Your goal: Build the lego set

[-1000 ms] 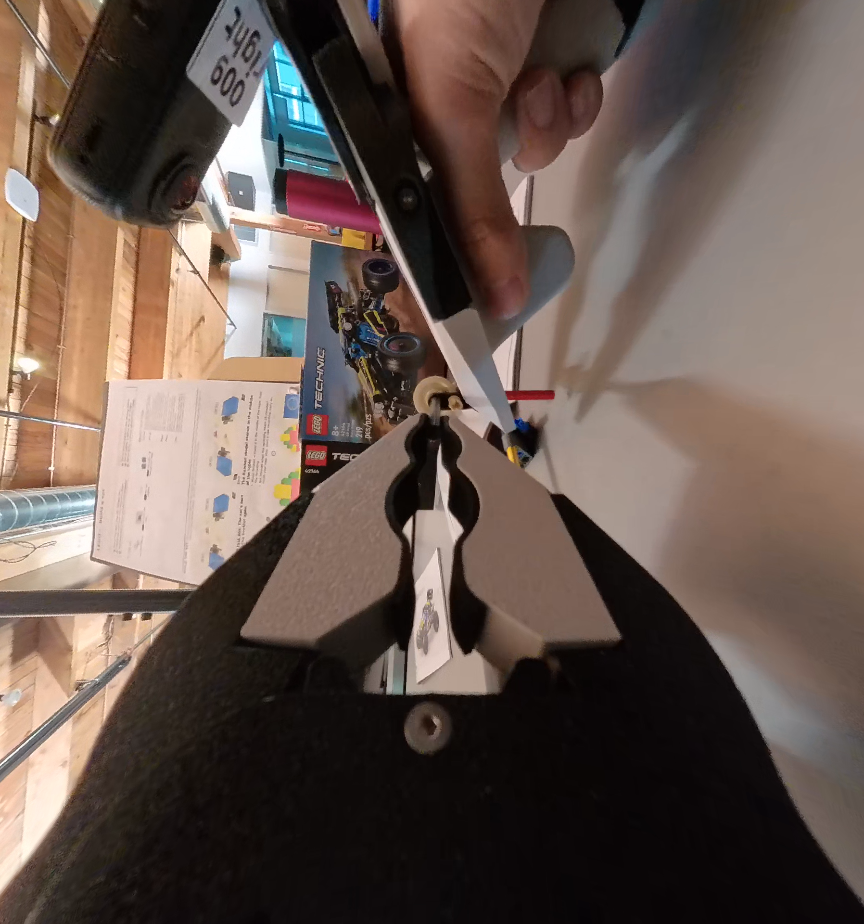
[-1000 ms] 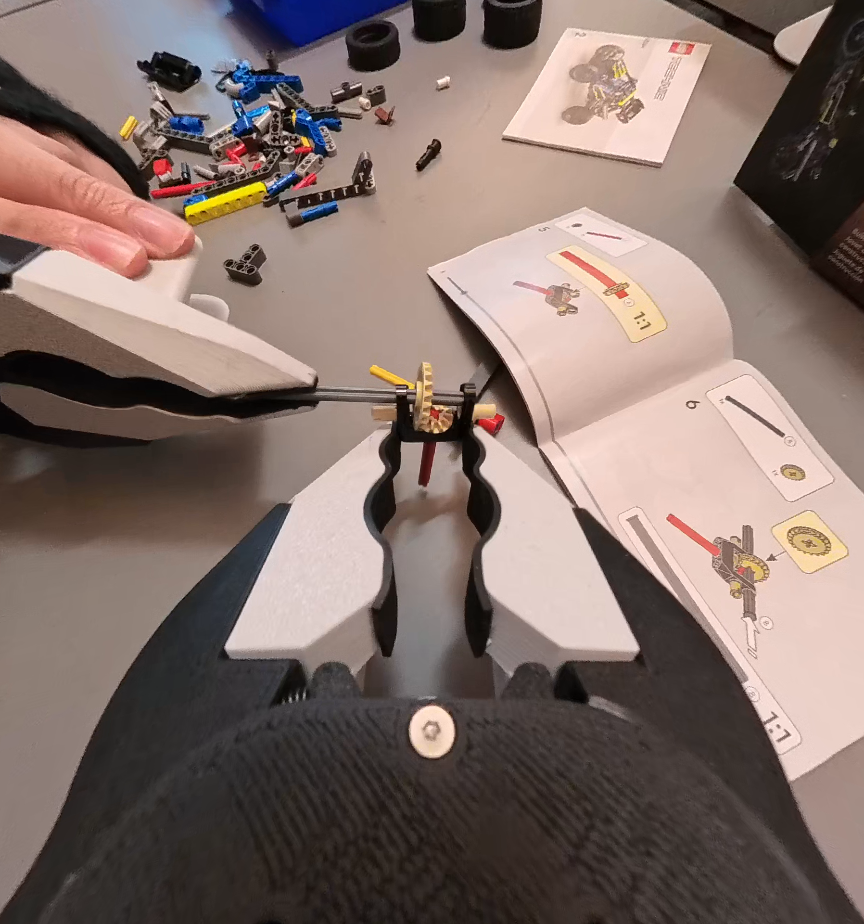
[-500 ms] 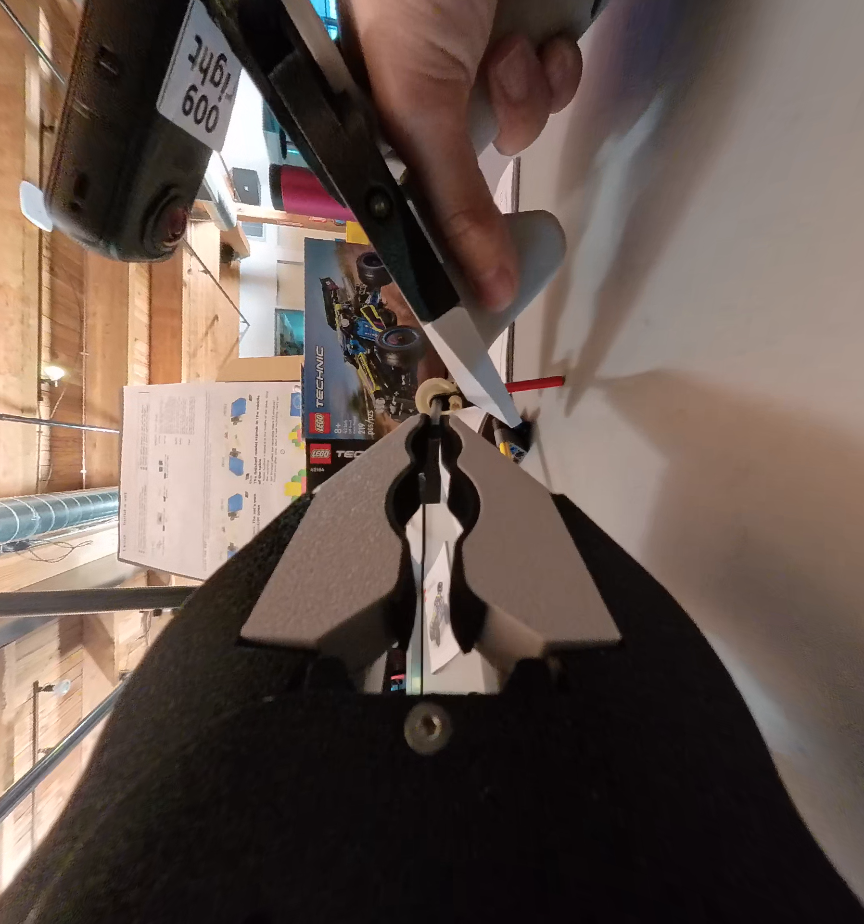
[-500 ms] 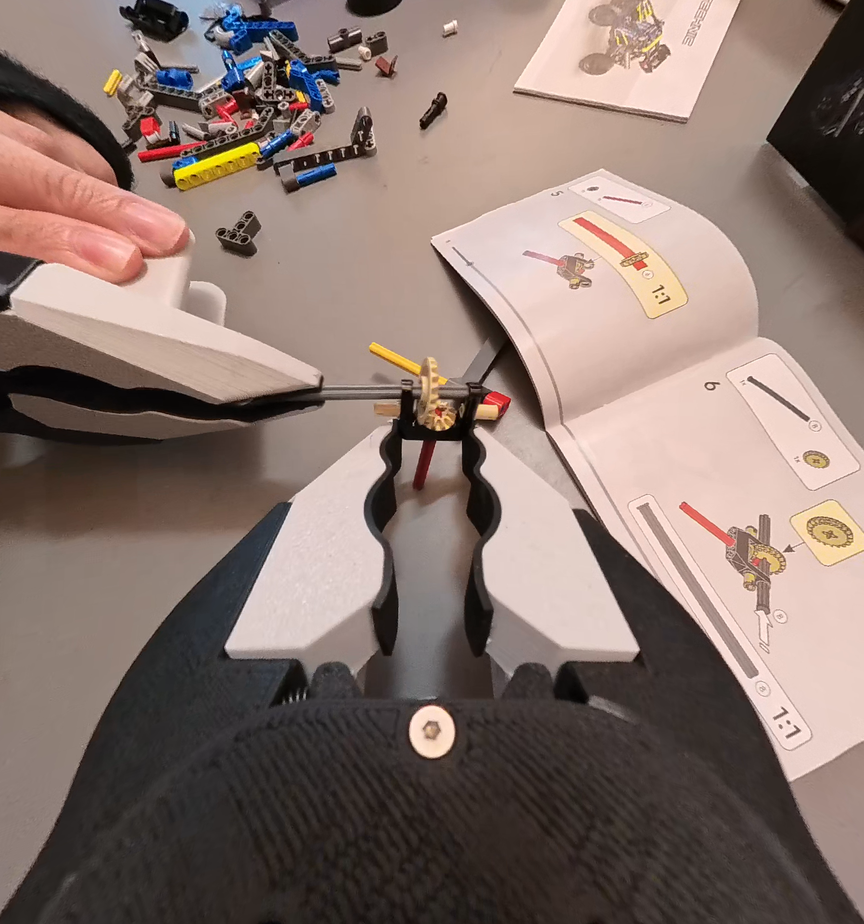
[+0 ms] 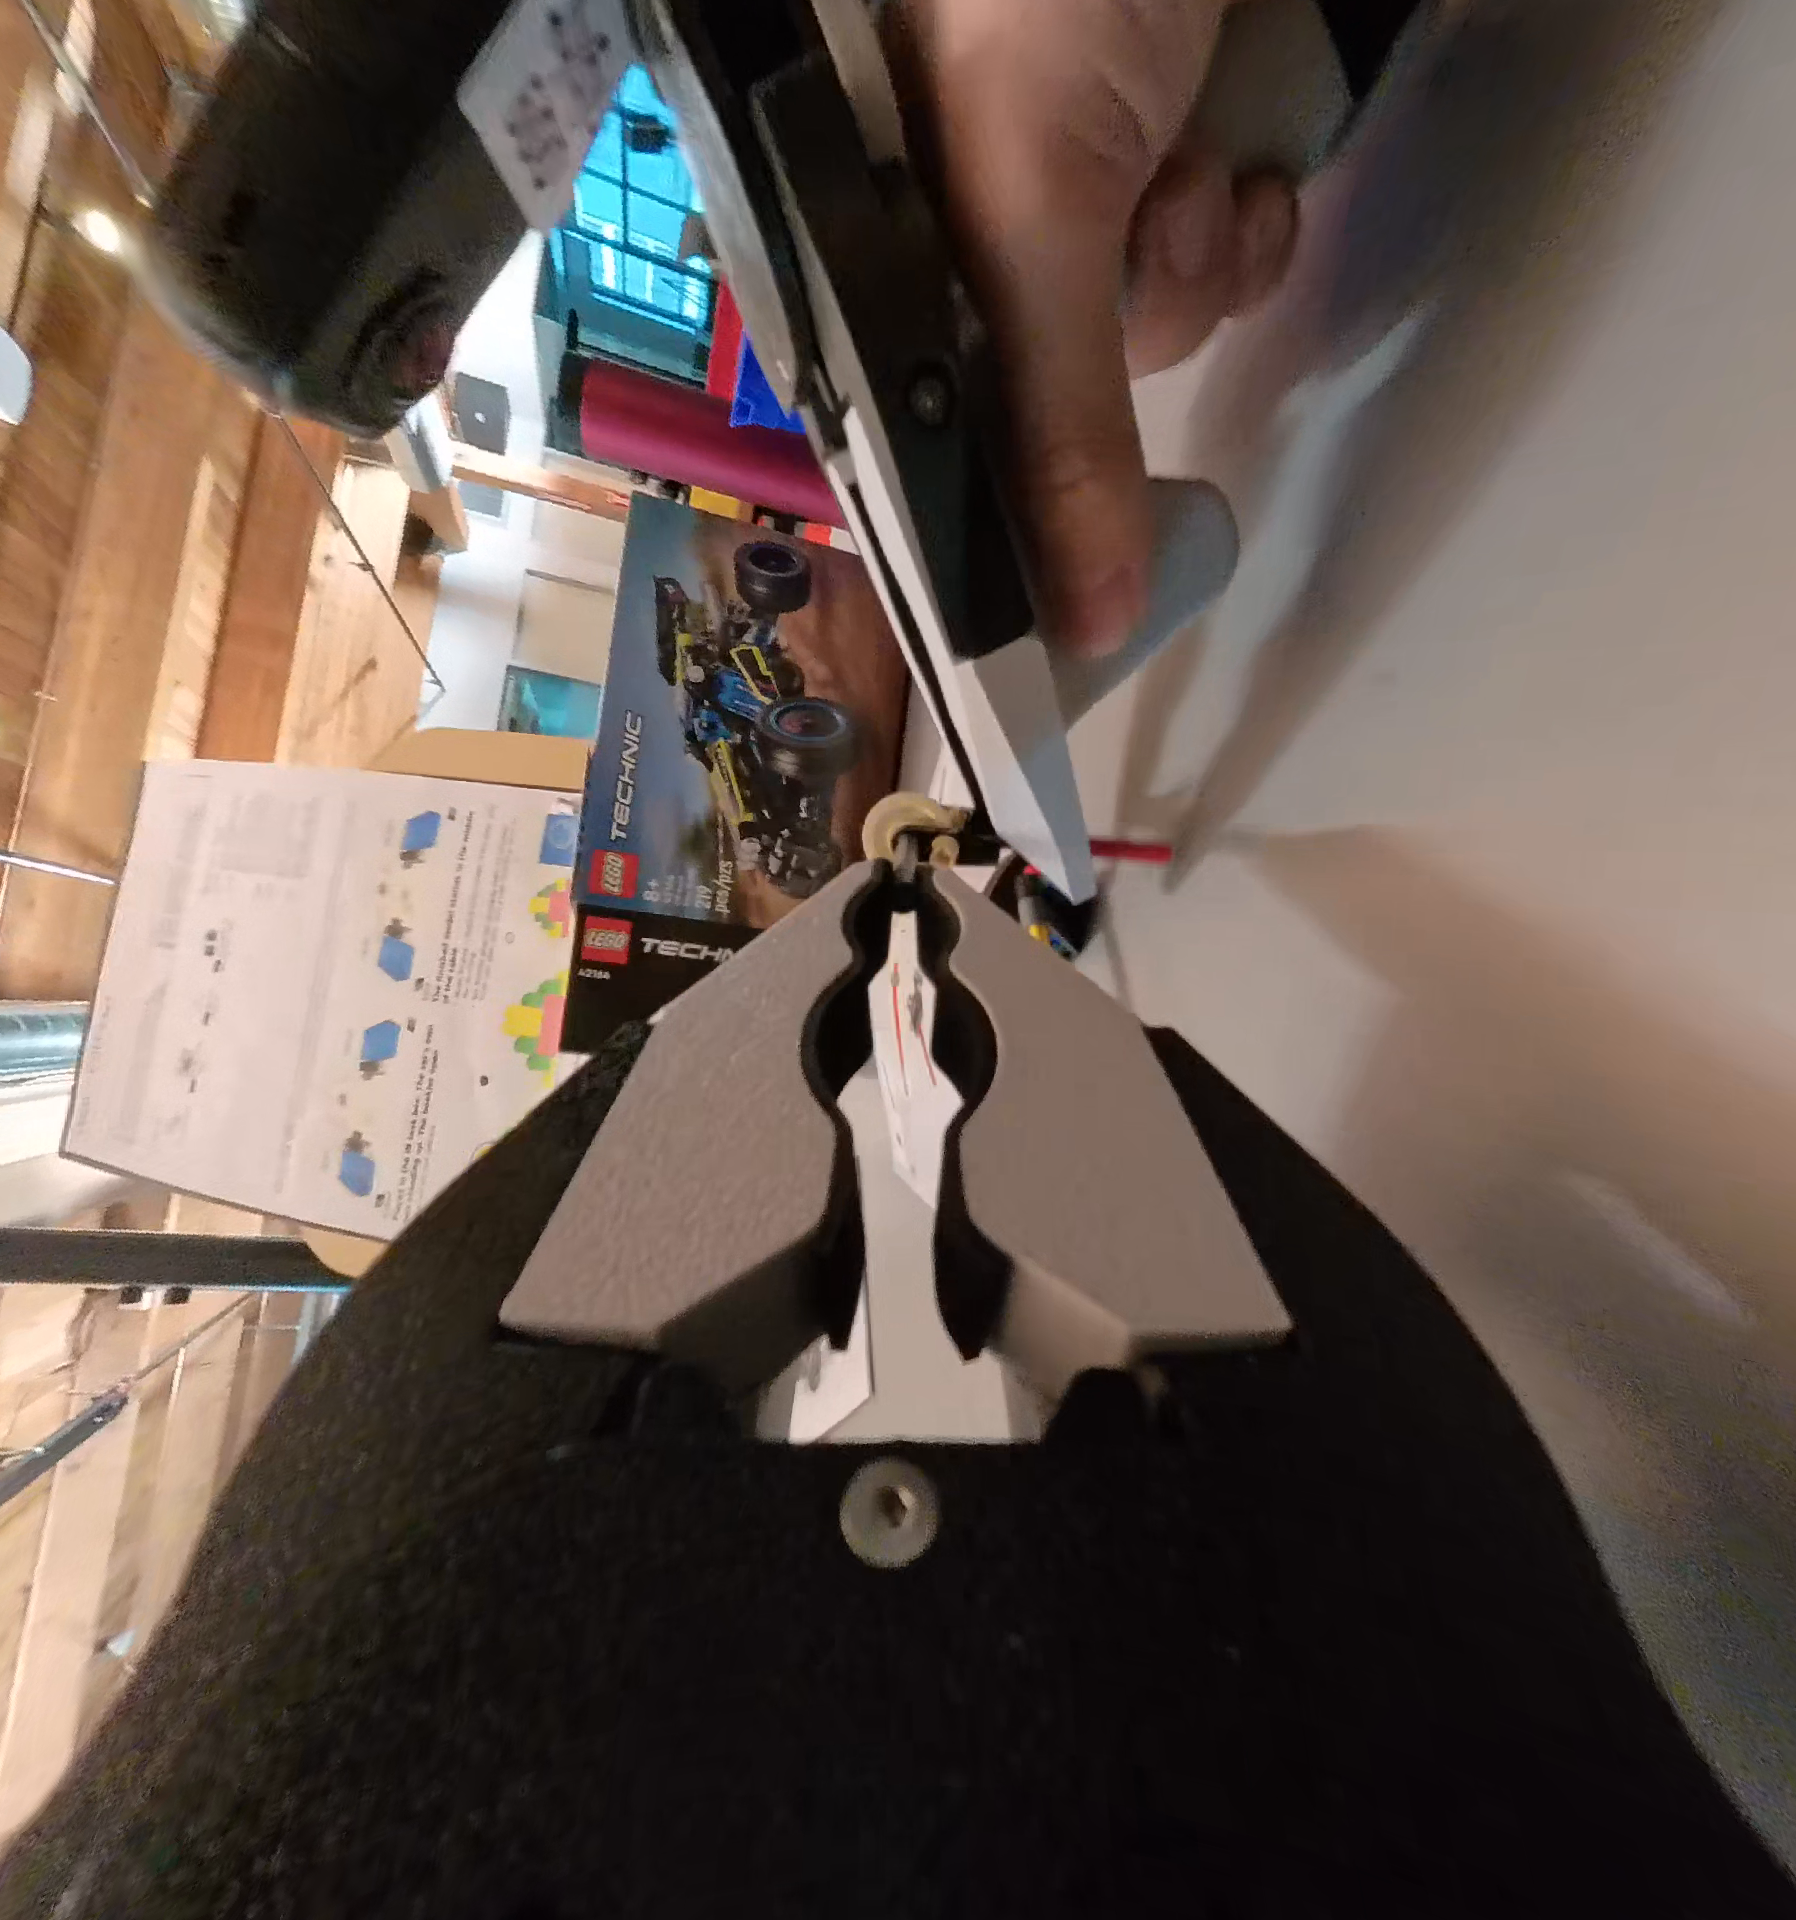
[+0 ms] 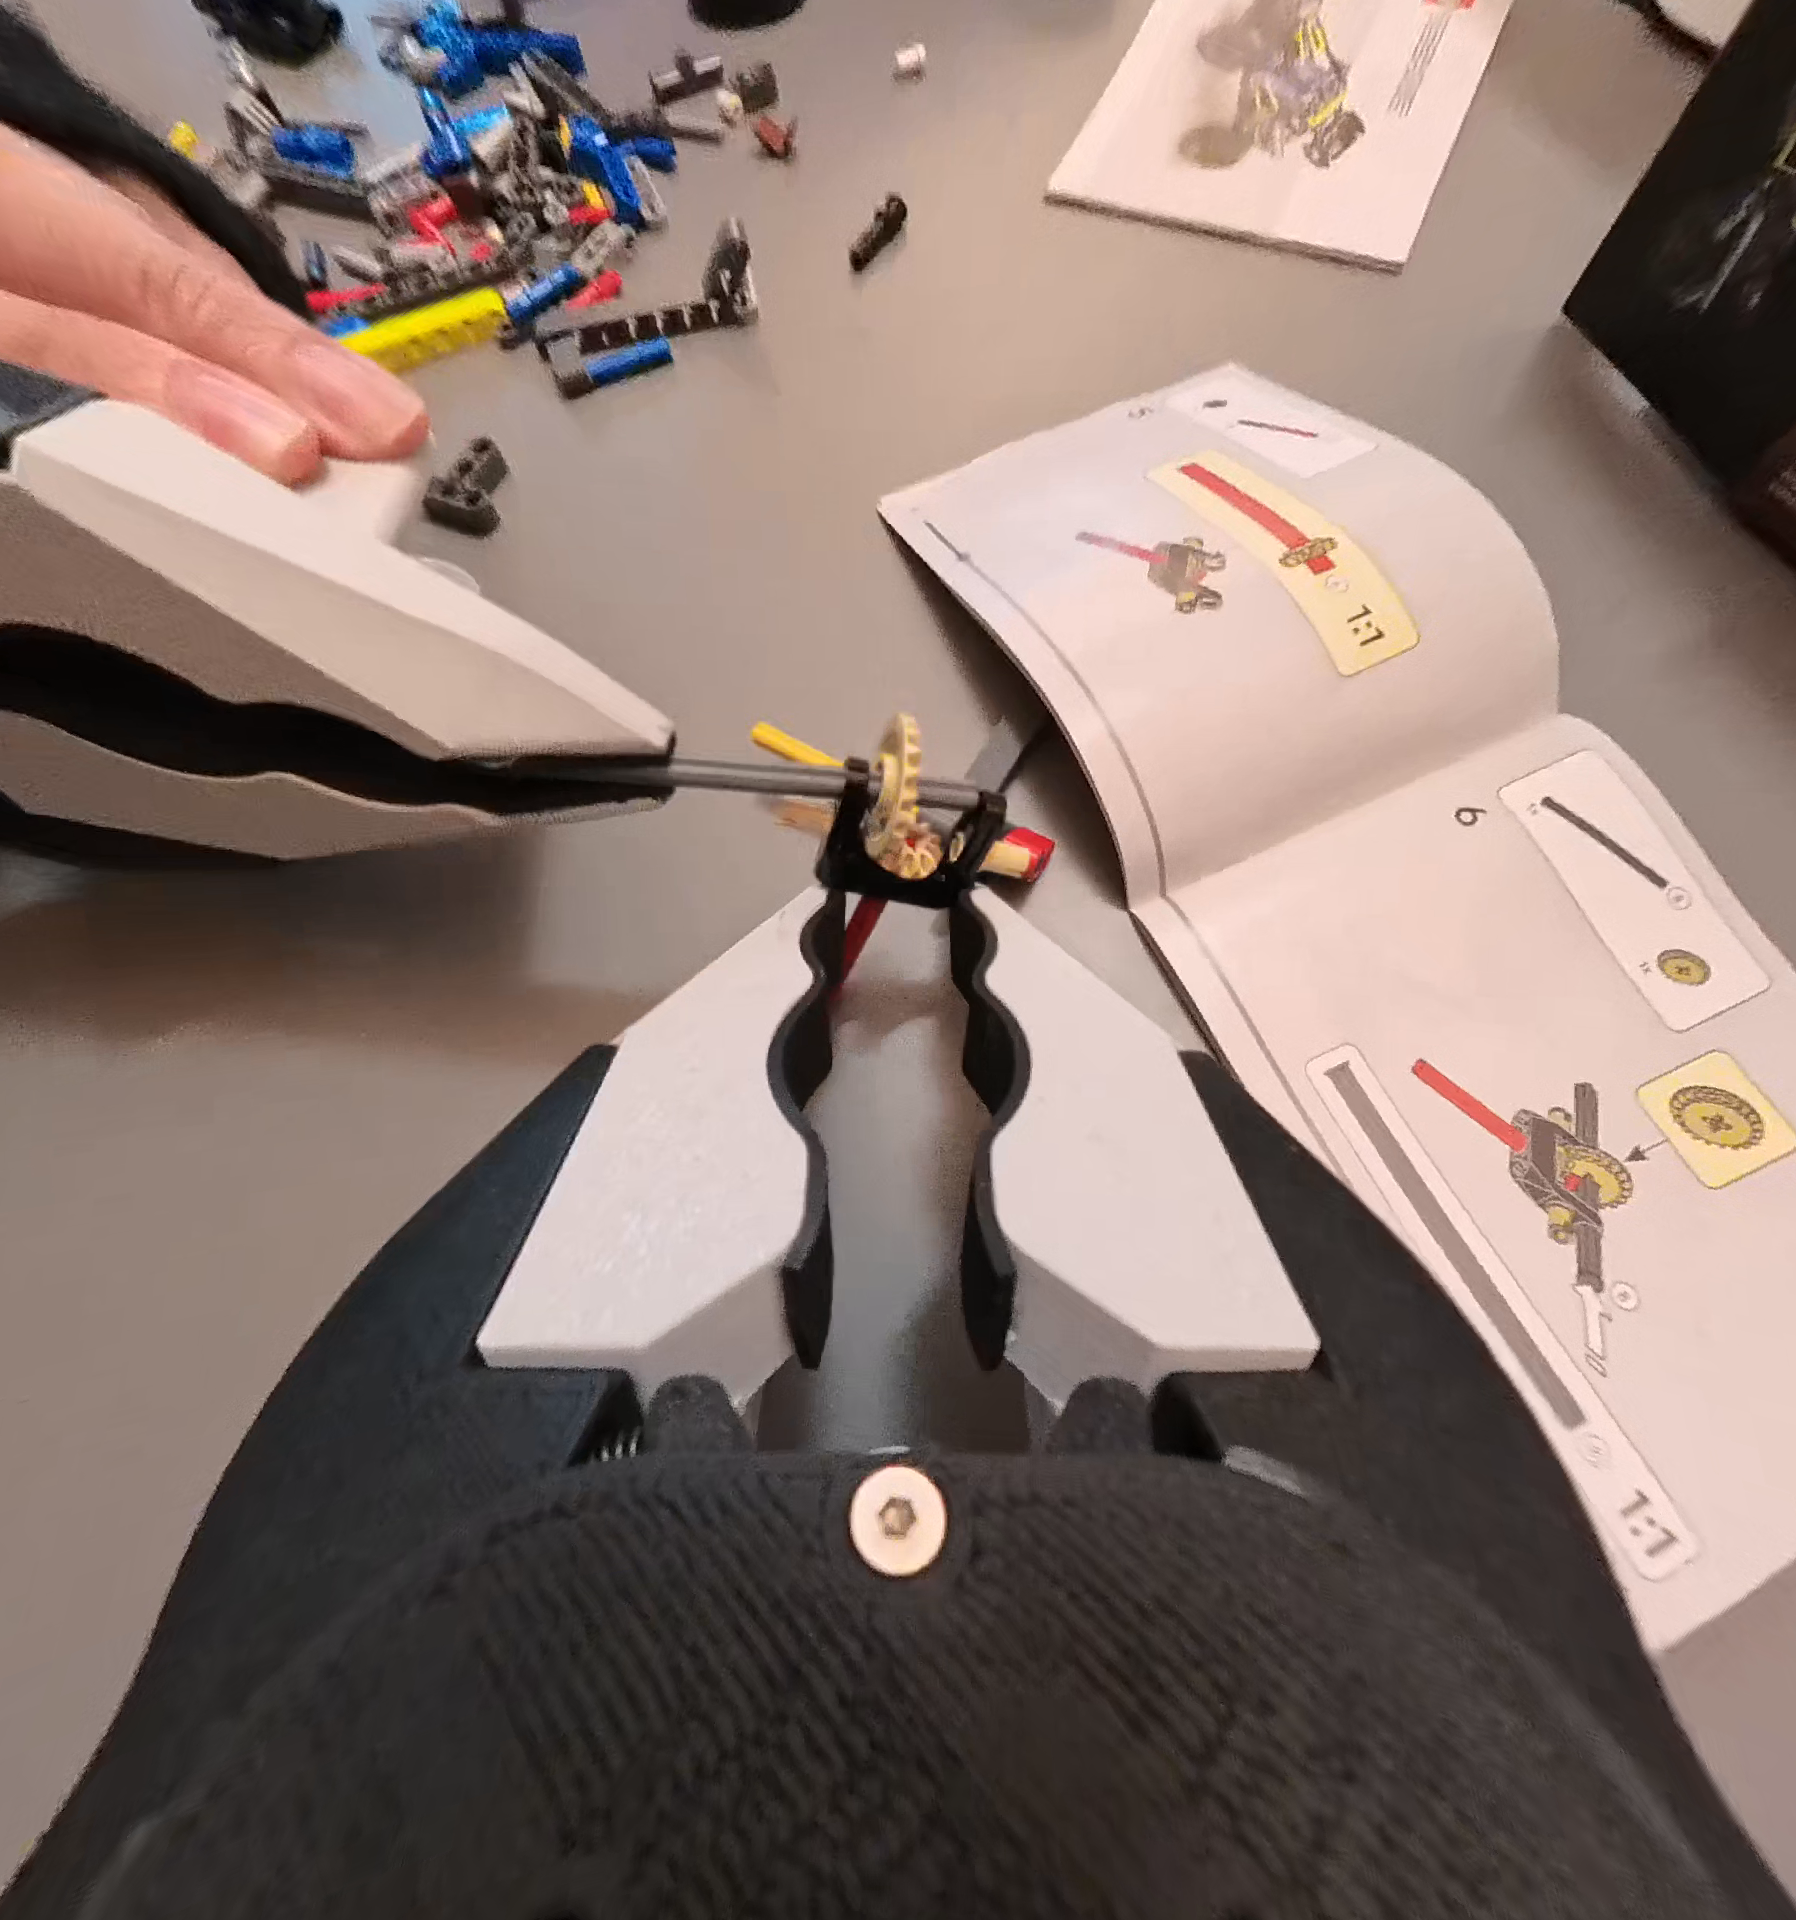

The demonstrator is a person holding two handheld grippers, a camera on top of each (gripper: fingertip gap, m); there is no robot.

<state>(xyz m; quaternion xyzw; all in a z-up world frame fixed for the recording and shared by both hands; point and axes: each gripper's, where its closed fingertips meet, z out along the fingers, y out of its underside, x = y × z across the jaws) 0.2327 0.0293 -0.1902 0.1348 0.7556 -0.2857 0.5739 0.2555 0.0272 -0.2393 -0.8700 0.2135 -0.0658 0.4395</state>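
Observation:
My right gripper (image 6: pixel 899 896) is shut on a small black frame piece (image 6: pixel 909 868) that carries a tan gear (image 6: pixel 896 779) and a red axle (image 6: pixel 863 930). My left gripper (image 5: pixel 906 881) is shut on a long dark grey axle (image 6: pixel 759 774). In the right wrist view the left gripper (image 6: pixel 665 774) comes in from the left, and the axle runs through the frame and the gear. In the left wrist view the tan gear (image 5: pixel 899 826) sits just past my fingertips, with the right gripper (image 5: pixel 1070 883) above it.
A pile of loose bricks (image 6: pixel 489 197) lies at the back left. An open instruction booklet (image 6: pixel 1393 935) lies to the right, a second booklet (image 6: pixel 1278 135) behind it. The set's box (image 5: pixel 728 748) stands at the far right edge. A small black piece (image 6: pixel 466 486) lies near the left gripper. The grippers' ends are close to 6 centimetres from one another.
Both grippers have risen slightly and the views have shifted; the axle stays threaded through the frame and gear. The frame is now tilted a little.

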